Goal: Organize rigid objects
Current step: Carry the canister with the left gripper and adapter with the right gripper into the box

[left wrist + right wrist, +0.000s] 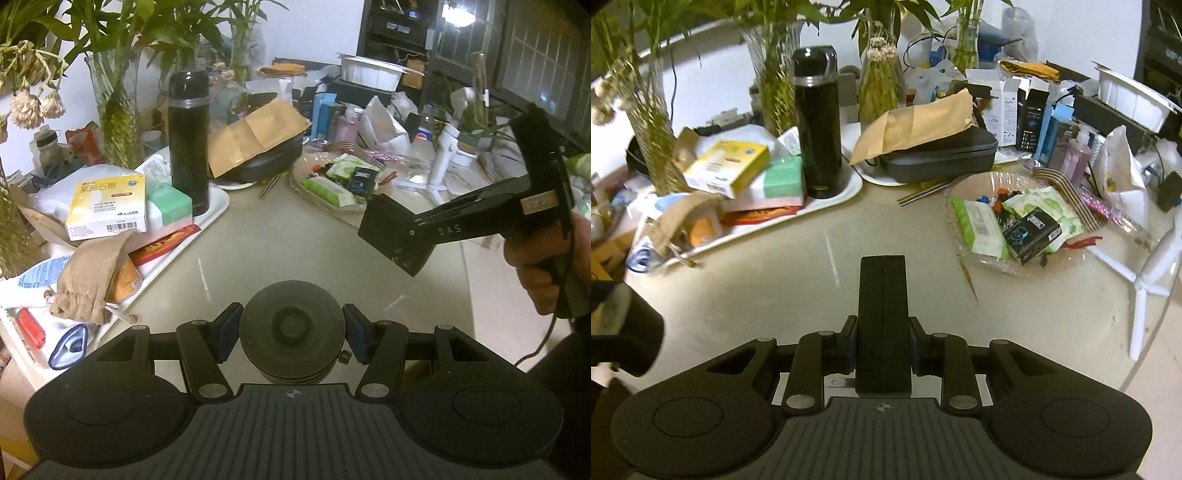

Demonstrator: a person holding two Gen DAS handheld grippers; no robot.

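In the left wrist view my left gripper (291,330) is shut on a black round cylindrical part (291,306). Its blue pads (231,328) press on both sides of the part, above the beige tabletop (280,251). At the right of that view, a hand holds my right gripper (424,229) in the air. It is shut on a flat black rectangular block (393,236). The right wrist view shows that block (882,295) standing up between the narrow-set fingers of the right gripper (882,345). A dark blurred shape at that view's left edge is part of the left gripper (624,328).
A white tray (849,192) at the left holds a black flask (818,122), a yellow box (727,168) and loose clutter. Behind stand plant vases (775,88) and a black case under a brown envelope (938,158). A glass dish of packets (1015,225) and a white tripod (1145,280) lie right.
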